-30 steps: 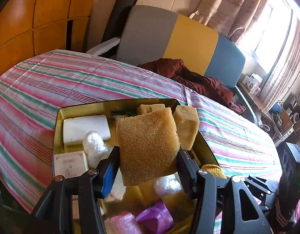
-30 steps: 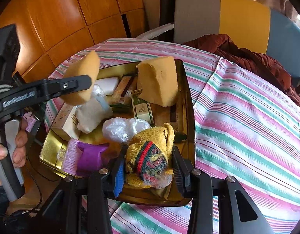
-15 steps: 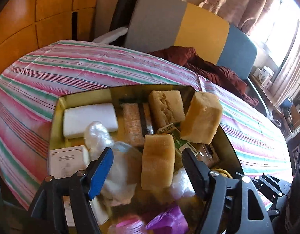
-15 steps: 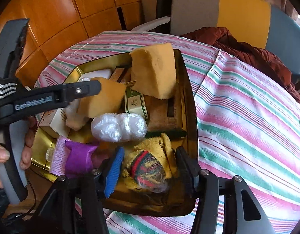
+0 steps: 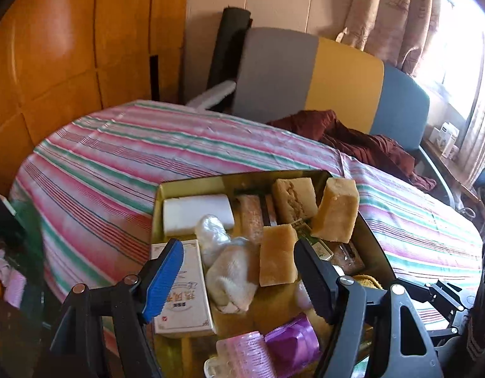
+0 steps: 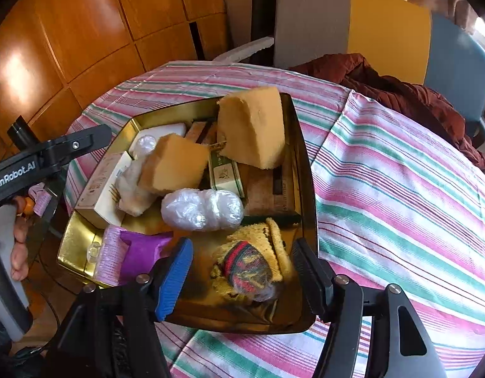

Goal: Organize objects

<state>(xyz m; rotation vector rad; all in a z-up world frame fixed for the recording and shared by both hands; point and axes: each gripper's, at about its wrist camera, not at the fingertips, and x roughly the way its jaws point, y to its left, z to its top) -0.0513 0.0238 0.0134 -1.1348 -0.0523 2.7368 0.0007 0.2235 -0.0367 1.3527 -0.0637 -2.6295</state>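
Observation:
A gold metal tray (image 5: 242,178) (image 6: 308,189) sits on the striped table, filled with several objects. My left gripper (image 5: 239,261) hangs open over its near side with nothing between the fingers. A tan sponge block (image 5: 278,255) (image 6: 176,167) lies on a white cloth just beyond its tips. My right gripper (image 6: 242,261) is over the tray's near corner with its jaws opening. A yellow knitted bundle (image 6: 251,264) with a red and green band lies between them on the tray floor, and the pads stand off it. A bigger sponge wedge (image 6: 251,129) (image 5: 337,211) leans at the far right.
Also in the tray are a white block (image 5: 198,212), a white printed box (image 5: 182,283), a plastic-wrapped ball (image 6: 201,209) and a purple and pink roller (image 6: 138,252). A maroon cloth (image 5: 352,138) lies past the striped tablecloth (image 6: 400,189). A hand (image 6: 18,252) holds the left gripper's handle.
The left gripper opened, dropped the tan sponge into the tray and drew back. The right gripper's jaws spread away from the knitted bundle, which now rests on the tray.

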